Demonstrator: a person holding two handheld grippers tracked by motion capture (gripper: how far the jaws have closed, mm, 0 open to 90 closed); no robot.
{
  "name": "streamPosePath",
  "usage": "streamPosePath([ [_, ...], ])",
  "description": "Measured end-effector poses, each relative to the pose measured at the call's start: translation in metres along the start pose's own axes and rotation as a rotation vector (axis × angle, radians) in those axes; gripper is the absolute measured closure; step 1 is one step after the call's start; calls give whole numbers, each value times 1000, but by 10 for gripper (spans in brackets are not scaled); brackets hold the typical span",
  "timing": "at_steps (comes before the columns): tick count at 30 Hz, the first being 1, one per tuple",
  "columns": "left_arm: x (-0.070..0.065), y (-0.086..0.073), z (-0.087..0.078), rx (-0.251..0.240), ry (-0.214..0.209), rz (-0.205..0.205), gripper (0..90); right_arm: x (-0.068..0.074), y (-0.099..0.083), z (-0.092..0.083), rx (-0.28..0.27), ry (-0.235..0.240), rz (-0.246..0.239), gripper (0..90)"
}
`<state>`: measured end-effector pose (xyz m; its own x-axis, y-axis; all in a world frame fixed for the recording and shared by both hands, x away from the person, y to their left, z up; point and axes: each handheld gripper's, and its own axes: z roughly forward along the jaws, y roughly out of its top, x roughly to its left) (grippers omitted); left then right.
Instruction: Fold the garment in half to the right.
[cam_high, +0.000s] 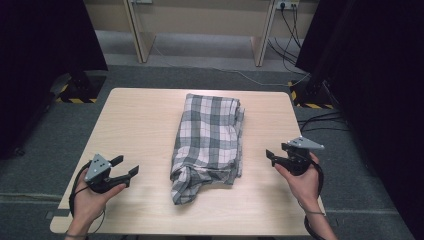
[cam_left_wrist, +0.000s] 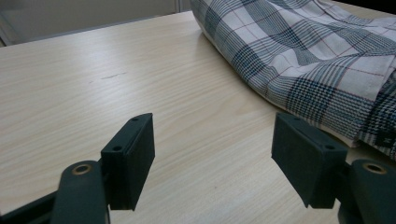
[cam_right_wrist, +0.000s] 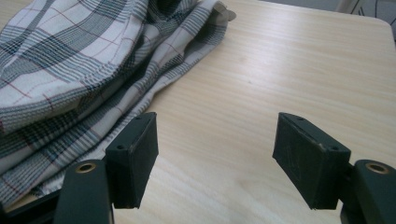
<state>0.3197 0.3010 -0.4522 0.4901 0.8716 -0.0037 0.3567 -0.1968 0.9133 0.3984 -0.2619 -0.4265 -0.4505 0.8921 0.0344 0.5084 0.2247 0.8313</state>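
Two black two-jaw grippers sit low over the table, one at each side of the high view. Left gripper (cam_high: 125, 165), lower left of frame, held in the person's left hand (cam_high: 92, 197): jaws spread wide, nothing between them, pointing toward frame centre. In the left gripper view its jaws stand apart over bare wood, with the cloth's edge just past the right-hand jaw, at upper right of that frame. Right gripper (cam_high: 273, 156), centre right of the high view, held in the right hand (cam_high: 302, 182): jaws spread, nothing pinched, pointing toward the cloth. In the right gripper view the cloth's layered edge lies close by the left-hand jaw; touching or not, cannot tell.

Folded grey-and-white plaid cloth with thin red lines (cam_high: 210, 137) lies mid-table, long axis running from the far edge toward the near edge, its near end bunched and rumpled at lower centre. It rests between the two grippers, apart from both.

Light wood-grain rectangular table (cam_high: 145, 115) carries the cloth; grey carpet surrounds it.
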Motion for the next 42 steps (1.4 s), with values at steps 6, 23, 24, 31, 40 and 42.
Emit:
streamPosePath([
  [6,4,-10,-7,-17,28,-16,294,-6,-19,-11,-15,-18,10,314],
  [23,6,-27,-11,-78,80,-14,295,-12,-57,-22,-57,-57,41,313],
  [24,6,-27,-11,-78,80,-14,295,-11,-59,-22,-60,-56,43,313],
  [31,4,-36,-8,-82,80,-14,297,-8,-67,-19,-75,-56,37,315],
  [40,3,-37,-10,-96,96,-22,298,-7,-68,-20,-99,-58,36,316],
  [42,3,-37,-10,-96,99,-19,299,-7,-68,-20,-100,-61,35,314],
])
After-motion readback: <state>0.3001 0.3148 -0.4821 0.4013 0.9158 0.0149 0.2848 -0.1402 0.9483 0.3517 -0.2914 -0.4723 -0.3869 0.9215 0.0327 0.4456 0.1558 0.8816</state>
